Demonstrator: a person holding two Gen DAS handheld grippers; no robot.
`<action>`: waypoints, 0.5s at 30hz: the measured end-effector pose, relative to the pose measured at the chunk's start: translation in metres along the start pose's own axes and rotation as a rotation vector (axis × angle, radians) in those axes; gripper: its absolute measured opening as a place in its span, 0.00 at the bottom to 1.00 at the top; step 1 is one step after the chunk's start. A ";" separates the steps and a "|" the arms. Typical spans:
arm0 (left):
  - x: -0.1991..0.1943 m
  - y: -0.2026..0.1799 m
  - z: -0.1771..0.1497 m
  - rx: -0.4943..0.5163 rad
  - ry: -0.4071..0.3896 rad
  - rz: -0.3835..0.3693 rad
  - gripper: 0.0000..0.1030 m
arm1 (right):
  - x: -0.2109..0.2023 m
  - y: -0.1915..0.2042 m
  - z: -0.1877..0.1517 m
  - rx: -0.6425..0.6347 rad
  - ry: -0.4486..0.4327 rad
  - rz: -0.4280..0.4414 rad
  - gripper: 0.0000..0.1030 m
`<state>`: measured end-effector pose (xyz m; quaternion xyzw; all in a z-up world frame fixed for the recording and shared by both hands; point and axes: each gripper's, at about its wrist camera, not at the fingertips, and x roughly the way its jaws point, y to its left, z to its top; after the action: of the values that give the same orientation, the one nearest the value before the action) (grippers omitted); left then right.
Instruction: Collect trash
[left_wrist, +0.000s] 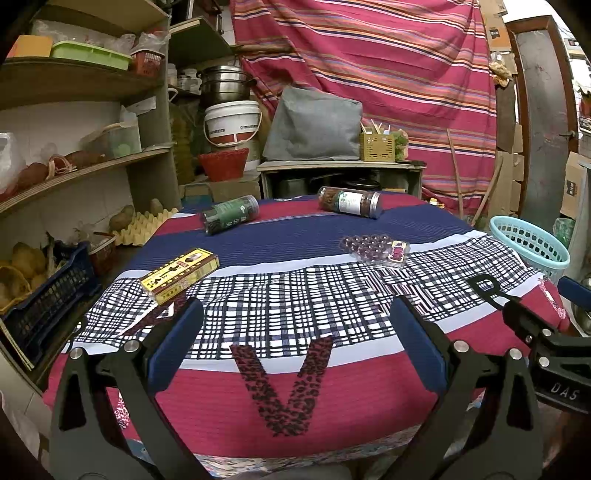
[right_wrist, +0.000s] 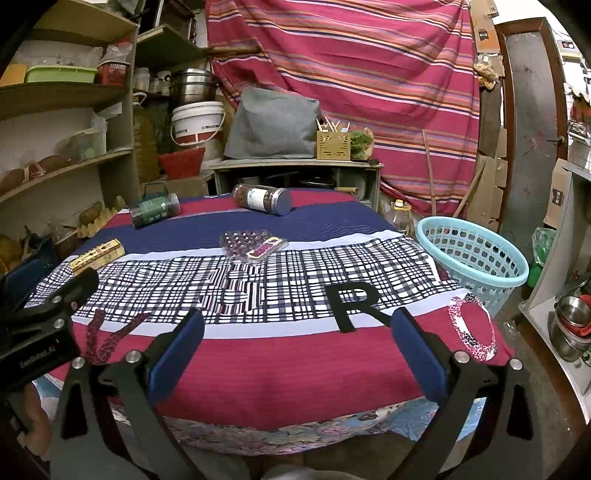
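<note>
On the cloth-covered table (left_wrist: 295, 387) lie a yellow box (left_wrist: 180, 275) at the left, a green-labelled jar (left_wrist: 229, 214) on its side, a silver-lidded jar (left_wrist: 350, 202) on its side, and a clear blister tray of dark balls (left_wrist: 374, 249). They also show in the right wrist view: box (right_wrist: 98, 255), green jar (right_wrist: 155, 210), silver-lidded jar (right_wrist: 262, 198), tray (right_wrist: 253, 243). A light blue basket (right_wrist: 471, 254) stands off the table's right edge (left_wrist: 530, 248). My left gripper (left_wrist: 295, 325) is open and empty over the near table edge. My right gripper (right_wrist: 297, 332) is open and empty beside it.
Wooden shelves (left_wrist: 74, 162) with tubs and produce stand at the left. A blue crate (left_wrist: 48, 295) sits low beside the table. A low cabinet (left_wrist: 340, 173) with a grey bag stands behind. A striped curtain (left_wrist: 388, 74) hangs at the back. Steel pots (right_wrist: 572, 325) sit at the right.
</note>
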<state>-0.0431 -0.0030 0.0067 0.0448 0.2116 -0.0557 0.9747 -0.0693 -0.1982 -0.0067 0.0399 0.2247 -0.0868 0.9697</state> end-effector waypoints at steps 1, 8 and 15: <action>0.000 0.000 0.000 0.000 0.000 0.001 0.95 | 0.000 0.000 0.000 0.000 0.001 0.000 0.96; 0.000 0.002 0.000 0.001 -0.001 0.002 0.95 | 0.000 -0.001 0.000 0.000 0.001 0.001 0.96; 0.000 0.001 0.000 0.001 -0.001 0.001 0.95 | -0.001 0.000 -0.001 0.000 0.001 0.002 0.96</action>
<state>-0.0426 -0.0017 0.0068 0.0454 0.2113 -0.0553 0.9748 -0.0703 -0.1984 -0.0069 0.0402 0.2250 -0.0856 0.9697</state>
